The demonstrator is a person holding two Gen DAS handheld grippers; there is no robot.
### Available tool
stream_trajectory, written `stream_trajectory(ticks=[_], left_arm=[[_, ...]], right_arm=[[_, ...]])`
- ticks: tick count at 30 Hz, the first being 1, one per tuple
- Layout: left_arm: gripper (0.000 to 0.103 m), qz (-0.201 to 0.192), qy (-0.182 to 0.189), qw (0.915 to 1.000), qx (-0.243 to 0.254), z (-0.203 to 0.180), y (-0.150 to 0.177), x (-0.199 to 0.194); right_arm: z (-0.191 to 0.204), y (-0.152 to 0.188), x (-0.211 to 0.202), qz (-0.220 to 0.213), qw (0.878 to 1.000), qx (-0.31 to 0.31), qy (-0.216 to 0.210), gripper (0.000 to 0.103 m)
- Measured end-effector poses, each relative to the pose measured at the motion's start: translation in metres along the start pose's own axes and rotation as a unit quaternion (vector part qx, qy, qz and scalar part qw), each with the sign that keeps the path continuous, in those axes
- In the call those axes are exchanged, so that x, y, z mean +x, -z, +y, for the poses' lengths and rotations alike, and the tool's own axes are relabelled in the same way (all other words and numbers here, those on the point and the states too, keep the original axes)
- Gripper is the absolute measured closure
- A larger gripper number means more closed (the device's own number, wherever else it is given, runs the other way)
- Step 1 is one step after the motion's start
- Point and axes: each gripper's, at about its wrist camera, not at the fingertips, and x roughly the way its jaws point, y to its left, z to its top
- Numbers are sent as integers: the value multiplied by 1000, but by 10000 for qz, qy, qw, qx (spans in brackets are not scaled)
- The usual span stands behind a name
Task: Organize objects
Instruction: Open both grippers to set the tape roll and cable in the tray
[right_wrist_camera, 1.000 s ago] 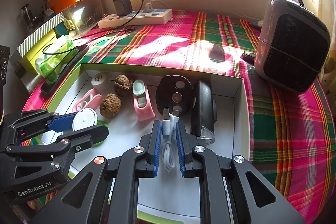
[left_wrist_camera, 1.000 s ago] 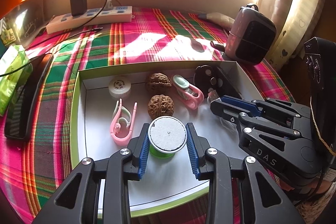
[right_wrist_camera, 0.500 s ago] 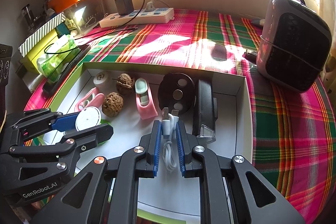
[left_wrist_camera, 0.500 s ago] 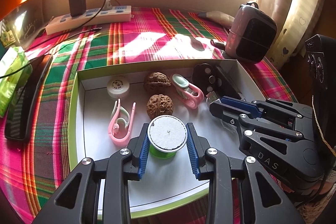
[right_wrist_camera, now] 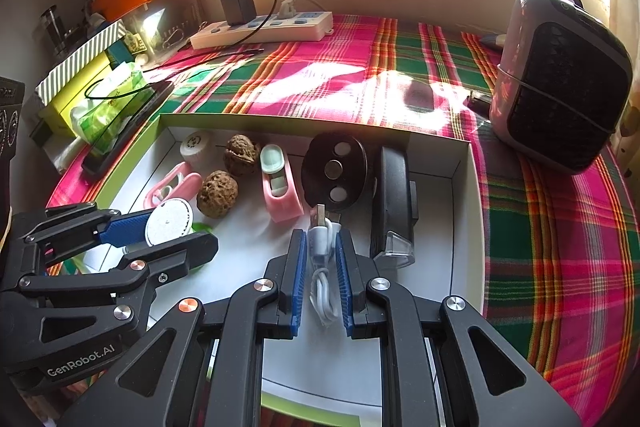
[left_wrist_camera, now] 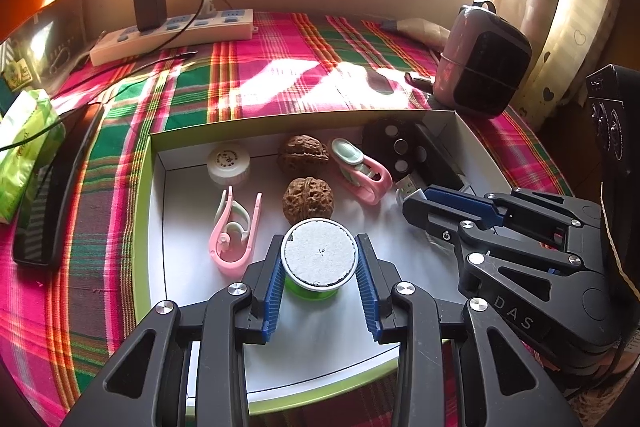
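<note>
The left gripper [left_wrist_camera: 320,261] stands about half open with its pads just off the green spool [left_wrist_camera: 319,259] — upright on the tray [left_wrist_camera: 154,227] floor near the front rim, white flat end up, light and rigid, best pinched across its round sides. The right gripper [right_wrist_camera: 320,267] has just eased open a little around the coiled white USB cable [right_wrist_camera: 322,255], whose pads look barely apart from it. Soft and springy, the bundle lies lengthwise between the fingers, plug pointing away toward the black disc [right_wrist_camera: 335,171] — hold it mid-coil.

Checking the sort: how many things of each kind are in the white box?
Walnuts: 2
Pink clips: 2
White jar: 1
Green spool: 1
USB cable: 1
Black disc: 1
Black bar: 1
Total: 9
</note>
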Motion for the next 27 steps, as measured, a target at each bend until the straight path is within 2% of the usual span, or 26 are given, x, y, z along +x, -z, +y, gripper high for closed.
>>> stream_trajectory(ticks=[2, 4, 27], left_arm=[[71, 0, 0, 10000, -3, -1, 0, 0], [71, -6, -17, 10000, -1, -1, 1, -1], [71, -267, -407, 9988, -42, -8, 12, -20]], right_arm=[[1, 1, 0, 7, 10000, -7, -21, 77], [2, 2, -1, 10, 10000, -21, -42, 74], [5, 12, -14, -88, 9994, 146, 285, 73]])
